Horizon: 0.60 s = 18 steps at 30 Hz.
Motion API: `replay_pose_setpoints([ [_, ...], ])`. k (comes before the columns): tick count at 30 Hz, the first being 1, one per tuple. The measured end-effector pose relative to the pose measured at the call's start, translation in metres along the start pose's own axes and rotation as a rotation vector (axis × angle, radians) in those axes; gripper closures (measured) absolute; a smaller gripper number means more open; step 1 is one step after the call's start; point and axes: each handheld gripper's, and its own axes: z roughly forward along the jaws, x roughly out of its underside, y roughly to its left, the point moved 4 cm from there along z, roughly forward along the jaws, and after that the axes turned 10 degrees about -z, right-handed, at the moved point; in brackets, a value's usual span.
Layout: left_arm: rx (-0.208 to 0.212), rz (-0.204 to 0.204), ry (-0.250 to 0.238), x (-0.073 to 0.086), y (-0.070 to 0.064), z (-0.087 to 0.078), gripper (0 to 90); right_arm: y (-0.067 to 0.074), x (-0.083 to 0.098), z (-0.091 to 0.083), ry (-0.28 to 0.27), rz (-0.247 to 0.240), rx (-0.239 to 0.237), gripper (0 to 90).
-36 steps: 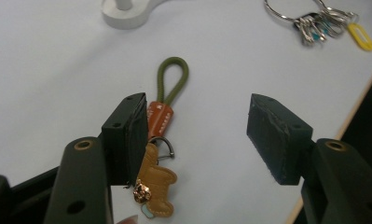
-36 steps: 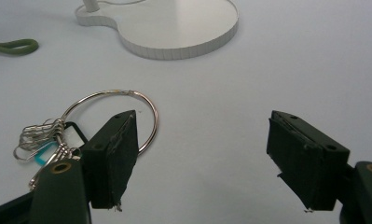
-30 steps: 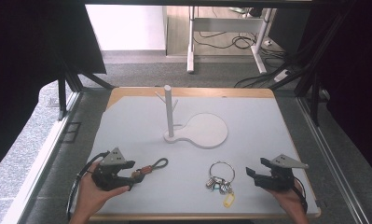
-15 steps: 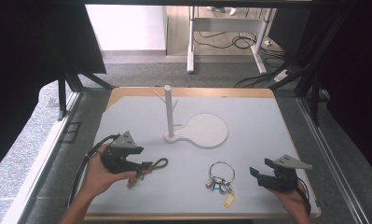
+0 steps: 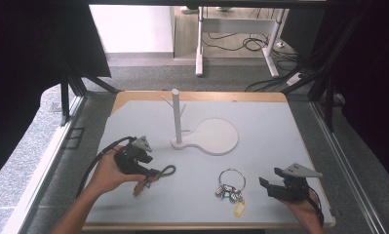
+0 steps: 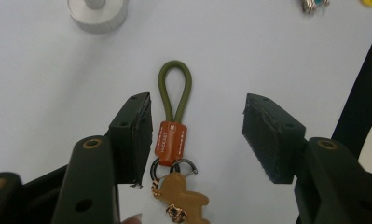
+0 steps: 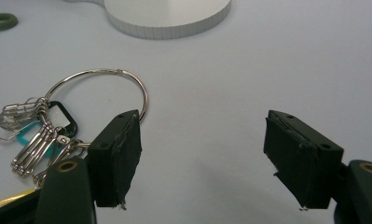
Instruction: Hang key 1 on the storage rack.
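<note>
A key strap (image 6: pixel 171 140) with an olive-green loop (image 5: pixel 168 169), an orange clasp and a brown figure charm lies on the pale mat. My left gripper (image 6: pixel 197 135) hovers over it with the clasp between its jaws. The jaws have just been closing; the left pad sits close beside the clasp, the right pad stands well apart. In the high view the left gripper (image 5: pixel 150 170) is at the mat's left front. My right gripper (image 7: pixel 207 154) stands open on bare mat, just right of a steel key ring (image 7: pixel 97 71) with several keys (image 5: pixel 229 192).
A white stand with an upright pegged post (image 5: pixel 176 114) and a round base (image 5: pixel 214 136) stands mid-mat, behind both key sets. A yellow tag (image 5: pixel 239 209) hangs off the key ring. The mat (image 5: pixel 280 126) lies on a wooden tabletop with dark frames at both sides.
The left hand has moved forward and to the right, bringing its gripper over the strap, and its jaws have narrowed a little. The right gripper and the key ring have stayed put.
</note>
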Motion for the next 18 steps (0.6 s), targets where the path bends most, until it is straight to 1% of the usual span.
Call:
replay_pose_setpoints([
  [3,0.018,-0.008,0.023,-0.001,0.002,0.004,44.9,0.002,0.001,0.003,0.014,-0.014,-0.002,27.5],
  [5,0.013,-0.010,0.046,-0.002,0.004,0.009,46.0,0.004,0.002,0.005,0.021,-0.023,-0.007,27.6],
  [6,0.011,0.008,0.071,-0.002,0.006,0.011,46.5,0.004,0.003,0.006,0.025,-0.025,-0.006,27.6],
  [11,0.016,0.014,0.150,-0.002,0.010,0.025,48.8,0.006,0.003,0.008,0.034,-0.034,-0.012,27.8],
  [12,0.016,0.014,0.162,-0.002,0.010,0.028,49.2,0.006,0.003,0.008,0.035,-0.031,-0.014,27.8],
  [15,0.018,0.026,0.202,-0.002,0.012,0.036,50.3,0.008,0.002,0.008,0.025,-0.026,-0.039,27.9],
  [17,0.017,0.033,0.223,-0.001,0.014,0.041,51.0,0.010,0.001,0.008,0.024,-0.032,-0.045,28.2],
  [18,0.010,0.045,0.233,-0.001,0.015,0.043,51.4,0.011,0.001,0.009,0.023,-0.038,-0.045,28.2],
])
